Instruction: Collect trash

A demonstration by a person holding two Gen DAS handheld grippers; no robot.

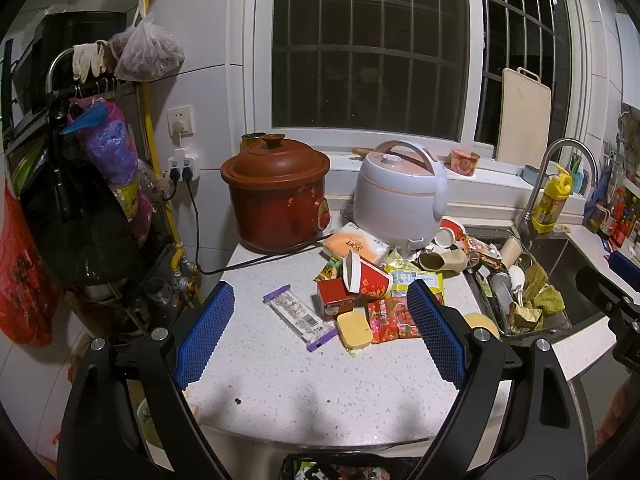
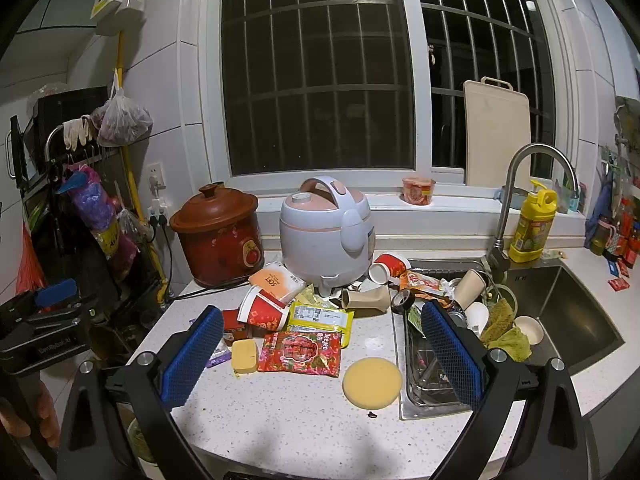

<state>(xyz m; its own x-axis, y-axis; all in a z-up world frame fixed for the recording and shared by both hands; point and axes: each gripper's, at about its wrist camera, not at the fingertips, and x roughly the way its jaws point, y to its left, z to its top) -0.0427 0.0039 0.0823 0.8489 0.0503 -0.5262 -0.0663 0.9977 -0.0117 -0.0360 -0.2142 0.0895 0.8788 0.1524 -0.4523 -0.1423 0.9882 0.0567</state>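
Trash is piled on the white counter [image 1: 280, 368]: a purple-edged wrapper [image 1: 298, 317], a red paper cup [image 1: 366, 278] on its side, a red snack bag [image 2: 301, 352], a yellow-green packet [image 2: 320, 317], a small yellow box [image 2: 244, 356], a crushed brown cup [image 2: 366, 298] and a round yellow sponge [image 2: 372, 382]. My left gripper [image 1: 320, 330] is open and empty above the wrapper. My right gripper [image 2: 320, 354] is open and empty above the snack bag. A black trash bag [image 1: 340, 470] shows at the bottom of the left wrist view.
A red clay pot [image 1: 276, 192] and a white rice cooker [image 1: 400, 196] stand at the back. The sink [image 2: 568, 320] at right holds a wire rack [image 2: 432, 380] with cups and cloths. A tape roll [image 2: 403, 300] lies by it. A cluttered shelf [image 1: 80, 200] is at left.
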